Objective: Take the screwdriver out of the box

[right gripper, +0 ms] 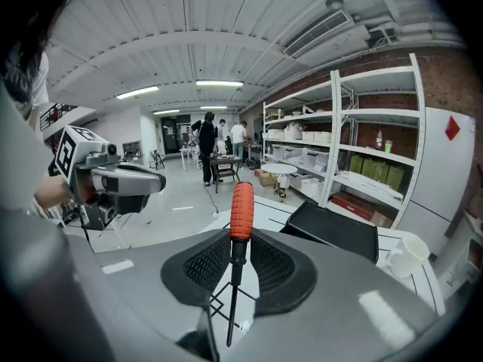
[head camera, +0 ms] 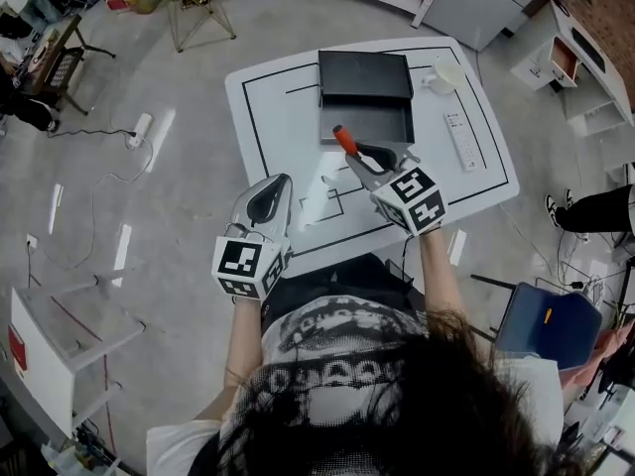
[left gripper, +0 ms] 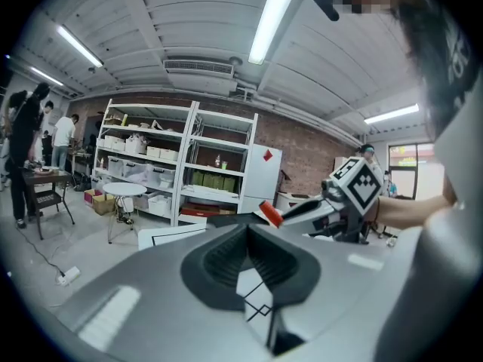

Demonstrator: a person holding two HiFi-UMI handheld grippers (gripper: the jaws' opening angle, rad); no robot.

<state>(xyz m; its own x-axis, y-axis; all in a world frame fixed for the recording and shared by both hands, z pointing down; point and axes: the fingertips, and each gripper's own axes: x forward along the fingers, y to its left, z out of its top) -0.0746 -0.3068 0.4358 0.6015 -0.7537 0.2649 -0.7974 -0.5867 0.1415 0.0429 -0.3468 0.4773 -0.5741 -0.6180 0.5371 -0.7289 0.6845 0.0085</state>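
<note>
The screwdriver [head camera: 342, 139] has an orange handle and a thin dark shaft. My right gripper [head camera: 359, 160] is shut on the shaft and holds it in the air in front of the open black box [head camera: 365, 122]. In the right gripper view the screwdriver [right gripper: 241, 210] stands between the pads, handle pointing away, with the box [right gripper: 332, 228] behind it. My left gripper [head camera: 283, 181] hovers by the table's near left edge, jaws together and holding nothing. The left gripper view shows the right gripper [left gripper: 317, 210] with the orange handle [left gripper: 270, 213] ahead.
The box stands at the far middle of the white table [head camera: 278, 97], with its lid [head camera: 364, 75] laid back behind it. A white mug [head camera: 446, 75] and a long white strip [head camera: 461, 142] lie to its right. Shelves, a round stool and people are further off.
</note>
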